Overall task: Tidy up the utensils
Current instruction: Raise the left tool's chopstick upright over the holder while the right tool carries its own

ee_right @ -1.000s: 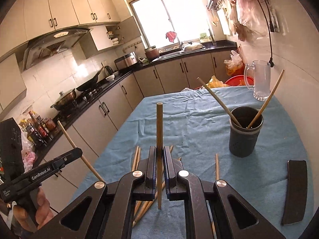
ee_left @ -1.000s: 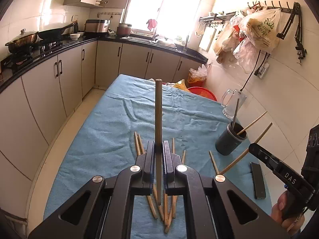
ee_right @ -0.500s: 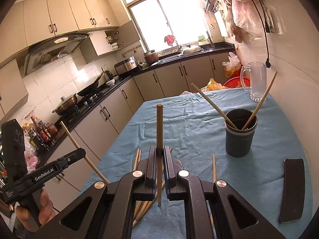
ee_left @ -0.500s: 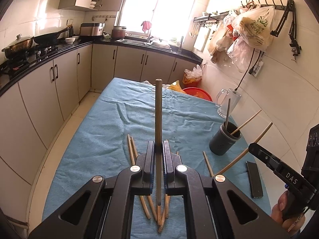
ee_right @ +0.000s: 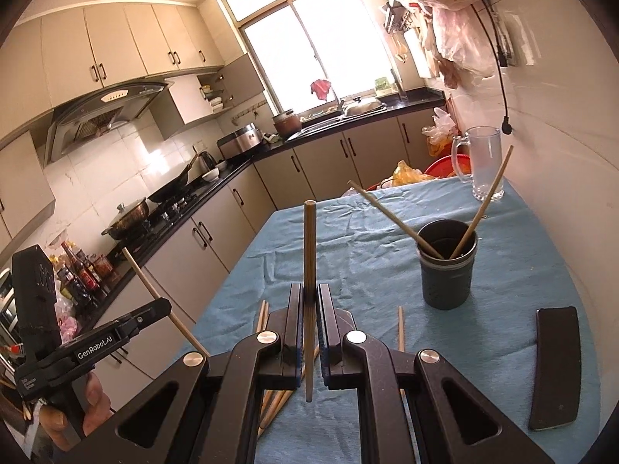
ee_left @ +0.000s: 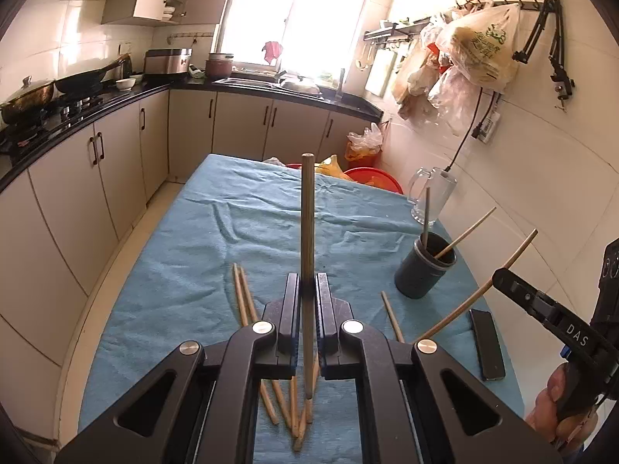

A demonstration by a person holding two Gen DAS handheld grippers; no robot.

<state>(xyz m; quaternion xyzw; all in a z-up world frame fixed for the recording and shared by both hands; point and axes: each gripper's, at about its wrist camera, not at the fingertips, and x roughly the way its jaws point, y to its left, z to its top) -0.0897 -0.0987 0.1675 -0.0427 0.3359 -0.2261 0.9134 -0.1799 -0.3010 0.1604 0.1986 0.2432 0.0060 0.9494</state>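
My left gripper [ee_left: 308, 282] is shut on a wooden chopstick [ee_left: 307, 224] that stands upright between its jaws, above a pile of loose chopsticks [ee_left: 247, 309] on the blue cloth. My right gripper [ee_right: 308, 294] is shut on another upright chopstick [ee_right: 309, 247]. A dark cup [ee_right: 448, 266] with two chopsticks leaning in it stands ahead to the right; it also shows in the left wrist view [ee_left: 423, 266]. A single chopstick [ee_right: 401, 328] lies near the cup. Each gripper shows in the other's view, the right one [ee_left: 541, 305] and the left one [ee_right: 116, 332].
The table with the blue cloth [ee_left: 251, 216] runs toward the window. A black phone [ee_right: 555, 367] lies on the right by the wall. A glass mug [ee_right: 481, 162] stands at the far right corner. Cabinets and a stove line the left side.
Both grippers have risen and pulled back a little with their chopsticks; the table and cup look farther away. Neither grip has changed.
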